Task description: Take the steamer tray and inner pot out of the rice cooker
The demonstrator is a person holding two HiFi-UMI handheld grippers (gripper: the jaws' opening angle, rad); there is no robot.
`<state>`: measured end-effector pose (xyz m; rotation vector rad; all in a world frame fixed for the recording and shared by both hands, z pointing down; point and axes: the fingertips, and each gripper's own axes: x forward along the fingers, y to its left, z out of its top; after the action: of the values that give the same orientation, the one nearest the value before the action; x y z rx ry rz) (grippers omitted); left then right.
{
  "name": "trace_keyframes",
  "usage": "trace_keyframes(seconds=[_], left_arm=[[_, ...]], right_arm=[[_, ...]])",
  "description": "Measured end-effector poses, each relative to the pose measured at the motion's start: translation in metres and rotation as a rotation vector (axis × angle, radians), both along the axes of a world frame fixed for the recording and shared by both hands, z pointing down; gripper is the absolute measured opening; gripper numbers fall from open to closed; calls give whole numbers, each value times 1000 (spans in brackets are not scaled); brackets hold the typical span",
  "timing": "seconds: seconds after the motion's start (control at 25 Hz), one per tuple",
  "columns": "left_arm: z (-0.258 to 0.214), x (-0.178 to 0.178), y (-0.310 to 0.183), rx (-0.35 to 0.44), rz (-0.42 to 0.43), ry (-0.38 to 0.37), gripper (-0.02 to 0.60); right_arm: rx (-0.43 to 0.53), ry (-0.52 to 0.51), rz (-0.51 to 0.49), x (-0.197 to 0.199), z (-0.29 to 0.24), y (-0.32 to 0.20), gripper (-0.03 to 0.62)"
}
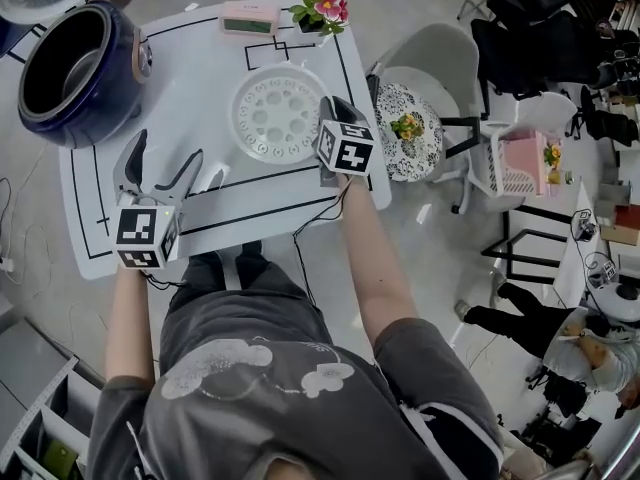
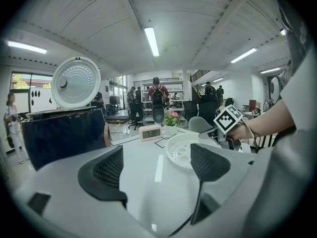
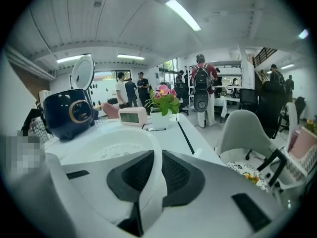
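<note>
The white perforated steamer tray point(image 1: 275, 113) rests on the white table point(image 1: 200, 58), right of centre. My right gripper point(image 1: 332, 110) is at the tray's right rim. In the right gripper view the rim point(image 3: 154, 152) runs between the two pads, which close on it. The dark blue rice cooker point(image 1: 75, 73) stands at the table's far left corner with its lid point(image 2: 76, 89) raised; its dark inside shows, but the inner pot cannot be made out apart. My left gripper point(image 1: 165, 158) hovers open over the table's near left part with nothing between its fingers.
A pink digital clock point(image 1: 248, 18) and a small flower pot point(image 1: 320, 10) stand at the table's far edge. A white chair point(image 1: 440, 58) and a patterned stool point(image 1: 408, 128) stand right of the table. Several people are in the room behind.
</note>
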<state>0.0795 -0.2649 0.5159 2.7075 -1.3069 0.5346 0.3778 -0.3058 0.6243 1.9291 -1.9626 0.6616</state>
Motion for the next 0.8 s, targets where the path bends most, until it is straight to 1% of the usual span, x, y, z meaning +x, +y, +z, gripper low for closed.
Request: trace_keyframes(seconds=[0.08,0.12,0.28,0.36,0.48,0.64,0.72,0.8], left_arm=[[-1,-2,3,-2,-10,1,428],[-1,-3,4,-1,-15,0,428],[-7,-9,9,14,-26,-7,428],[-12,-15,11,22,-36,-2,428],[-24,-29,13,39,-56,6,428],[-45,-54,11,82,-103,22,428],[-57,-68,10,105,-135,35,428],[-71,-83,12,126,-165,51,428]], right_arm=[[-26,30,-7,0,5,1,70],[-38,39,-15,-1,7,1,82],[-62,26,-59,-9,10,2,231],[-66,35,-68,-11,7,3,278],[-34,43,-40,-11,-9,11,298],[39,-9,22,-18,-46,16,301],[99,-43,-3,-39,-72,11,301],[180,-96,-66,-71,-102,3,301]])
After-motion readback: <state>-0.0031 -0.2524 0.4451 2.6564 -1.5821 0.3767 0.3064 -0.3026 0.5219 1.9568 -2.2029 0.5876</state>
